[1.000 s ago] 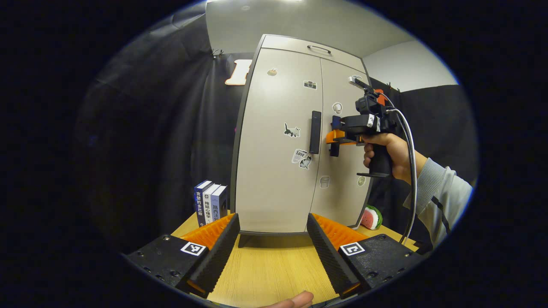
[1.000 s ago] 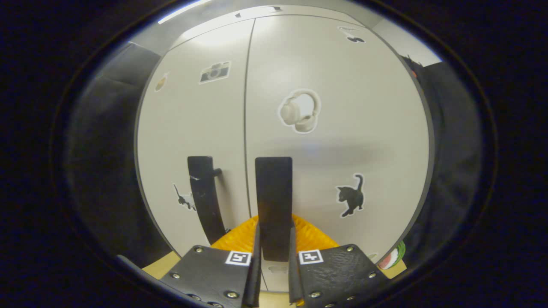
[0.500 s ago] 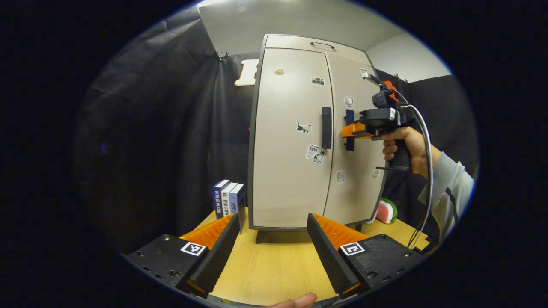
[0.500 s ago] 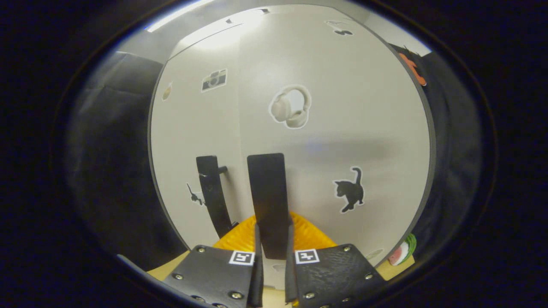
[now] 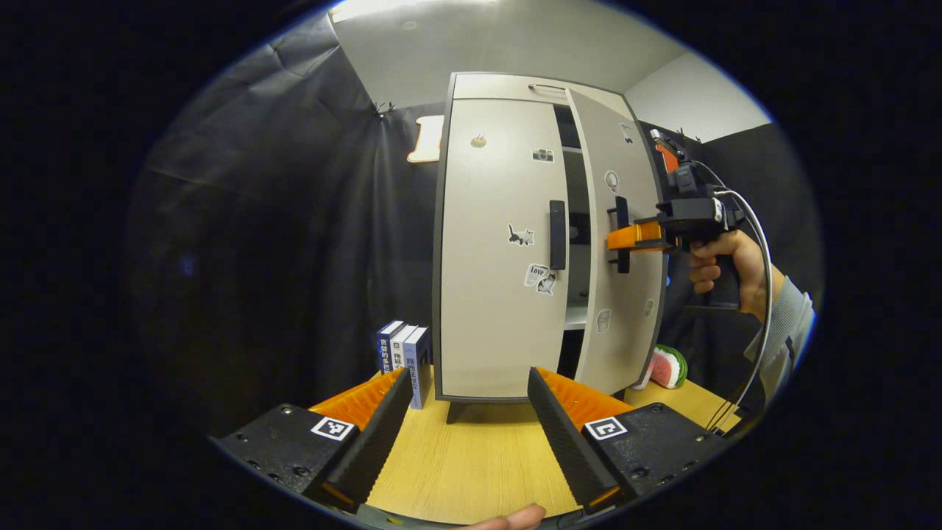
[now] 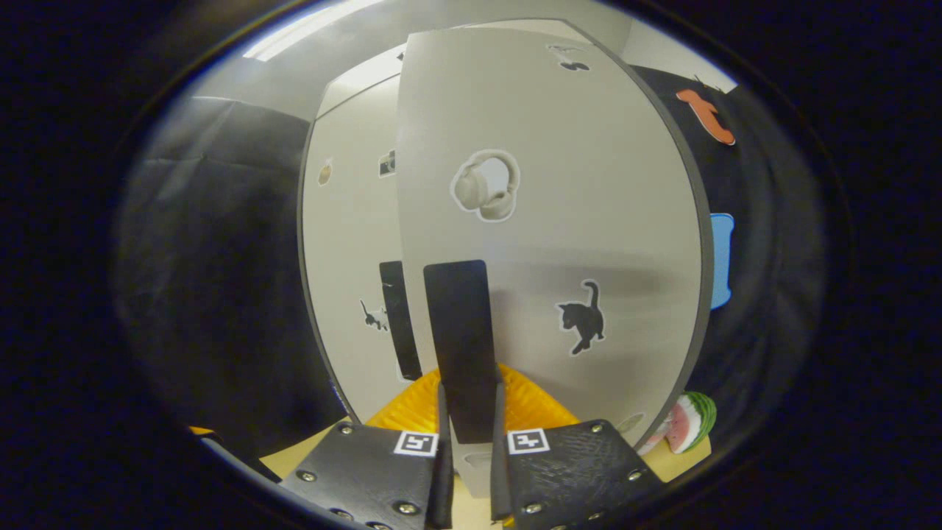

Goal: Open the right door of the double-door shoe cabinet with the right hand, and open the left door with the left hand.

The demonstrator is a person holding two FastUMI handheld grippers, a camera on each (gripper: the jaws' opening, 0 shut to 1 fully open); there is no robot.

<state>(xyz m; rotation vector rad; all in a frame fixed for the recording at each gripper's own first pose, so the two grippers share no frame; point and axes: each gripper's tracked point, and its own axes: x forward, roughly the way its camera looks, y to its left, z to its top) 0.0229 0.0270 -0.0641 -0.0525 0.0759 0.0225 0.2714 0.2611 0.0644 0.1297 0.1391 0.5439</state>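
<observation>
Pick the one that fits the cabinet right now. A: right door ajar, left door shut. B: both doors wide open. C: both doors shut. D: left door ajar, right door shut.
A: the right gripper clamps the right door's handle, and a gap shows beside the shut left door.

The shoe cabinet (image 5: pixel 500 294) has smooth, matt doors with a faint sheen, dotted with flat paper-like stickers (image 6: pixel 486 184). Under it, the table (image 5: pixel 471 464) shows pale wood grain with a satin finish. Behind the cabinet hangs matt, creased cloth (image 5: pixel 294 221).
</observation>
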